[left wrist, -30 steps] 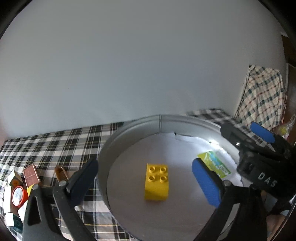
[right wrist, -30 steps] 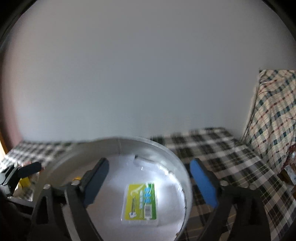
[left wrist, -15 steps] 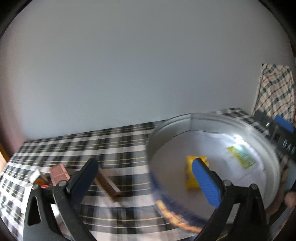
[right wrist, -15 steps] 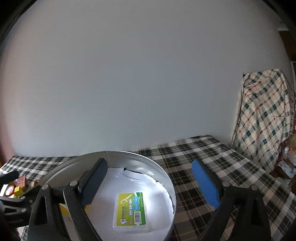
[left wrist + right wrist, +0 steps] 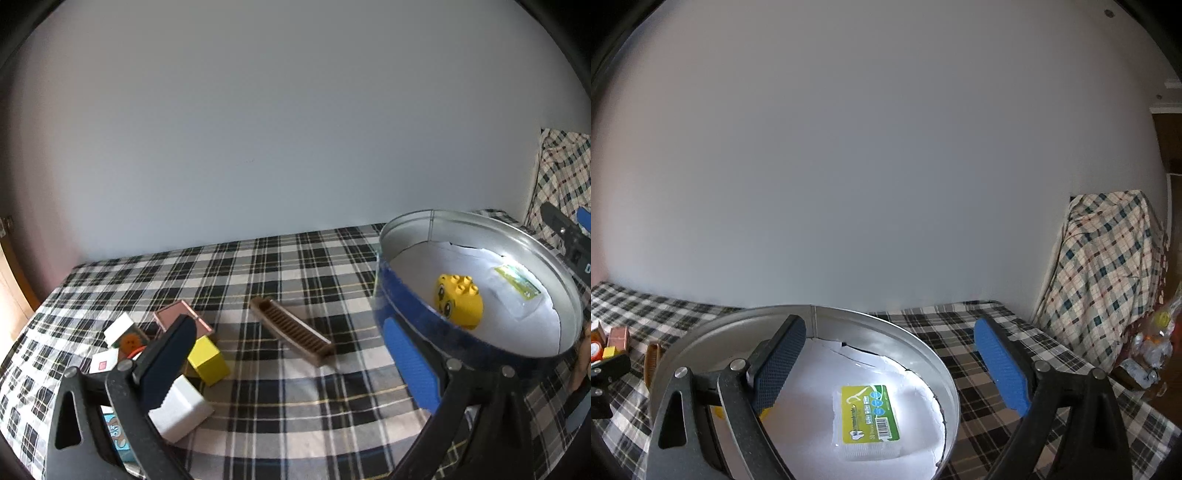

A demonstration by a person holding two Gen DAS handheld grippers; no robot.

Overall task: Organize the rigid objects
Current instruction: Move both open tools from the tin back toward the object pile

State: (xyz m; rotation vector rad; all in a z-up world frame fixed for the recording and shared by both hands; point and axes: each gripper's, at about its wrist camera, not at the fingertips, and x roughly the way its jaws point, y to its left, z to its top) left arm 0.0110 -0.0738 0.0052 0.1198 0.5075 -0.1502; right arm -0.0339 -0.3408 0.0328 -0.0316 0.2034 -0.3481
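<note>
The left claw [image 5: 288, 363] is standing spread and empty at the lower middle of its view, heading for the loose pieces at lower left: a yellow block [image 5: 207, 361], a white block [image 5: 181, 413] and a brown comb [image 5: 291, 330] on the checked worktop [image 5: 277, 266]. A good pick is settling on one piece, straddling it squarely and closing on flat faces. The right claw [image 5: 890, 363] is gaping too, gripping nothing, over the round tin [image 5: 938, 363] at lower left, where a yellow brick [image 5: 458, 304] and a green packet [image 5: 870, 411] are lying.

Shiny metal tin [image 5: 413, 236], white paper lining [image 5: 812, 413] inside; glossy plastic yellow brick [image 5: 459, 301]; soft checked cloth [image 5: 280, 266] underneath; ribbed wooden comb [image 5: 291, 330], matt.
</note>
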